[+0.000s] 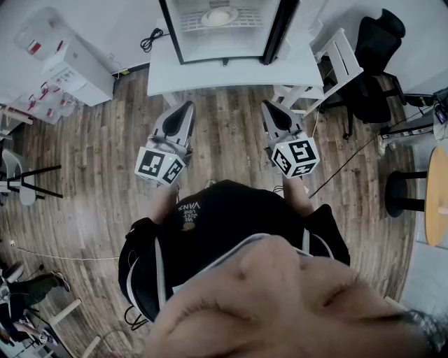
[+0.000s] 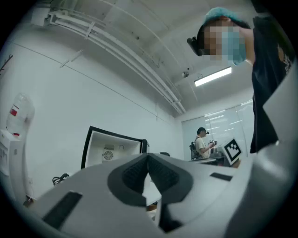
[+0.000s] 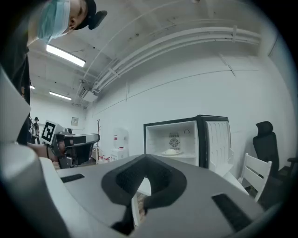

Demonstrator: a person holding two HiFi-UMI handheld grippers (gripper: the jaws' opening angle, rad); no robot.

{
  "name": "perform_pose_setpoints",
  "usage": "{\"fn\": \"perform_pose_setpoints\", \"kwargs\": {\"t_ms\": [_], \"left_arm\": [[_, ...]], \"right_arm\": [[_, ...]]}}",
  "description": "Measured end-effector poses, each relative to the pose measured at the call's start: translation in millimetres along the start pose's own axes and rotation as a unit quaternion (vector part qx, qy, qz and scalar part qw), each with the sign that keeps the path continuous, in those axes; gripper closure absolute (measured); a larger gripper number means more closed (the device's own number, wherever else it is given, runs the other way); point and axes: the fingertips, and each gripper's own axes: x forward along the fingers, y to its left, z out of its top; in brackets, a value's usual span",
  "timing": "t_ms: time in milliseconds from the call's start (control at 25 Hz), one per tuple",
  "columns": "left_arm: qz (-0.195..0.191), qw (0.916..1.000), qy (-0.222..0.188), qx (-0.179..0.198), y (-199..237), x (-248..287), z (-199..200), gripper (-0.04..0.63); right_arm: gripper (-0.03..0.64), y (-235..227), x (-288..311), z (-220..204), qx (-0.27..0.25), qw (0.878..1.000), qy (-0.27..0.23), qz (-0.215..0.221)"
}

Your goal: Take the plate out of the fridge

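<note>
Plate lies flat on shelf inside fridge, door open, so front reach is free. Fridge stands on white table. Plate round, no long axis, face up, pale mound on it. Left hand-held gripper and right hand-held gripper aim at fridge, well apart from it. Jaws pressed together, nothing held. Likely approach stage.

Floor: wood planks, matt, visible grain. Worktop at 12: smooth white, low sheen. Fridge: glossy black frame, smooth white plastic liner. Plate: white, smooth. Left tongs, right tongs: matt grey plastic shells, ribbed black pads. Round table at 3: pale wood. Chair at 1: matt black, cloth-like.
</note>
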Motion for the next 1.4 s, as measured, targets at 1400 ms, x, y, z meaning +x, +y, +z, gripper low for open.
{"fn": "perform_pose_setpoints", "kwargs": {"t_ms": [1400], "left_arm": [[-0.062, 0.9967, 0.026, -0.047, 47.5, 8.9, -32.9, 0.577]], "right_arm": [[0.604, 17.9, 42.8, -20.1, 0.055, 0.997, -0.009, -0.05]]}}
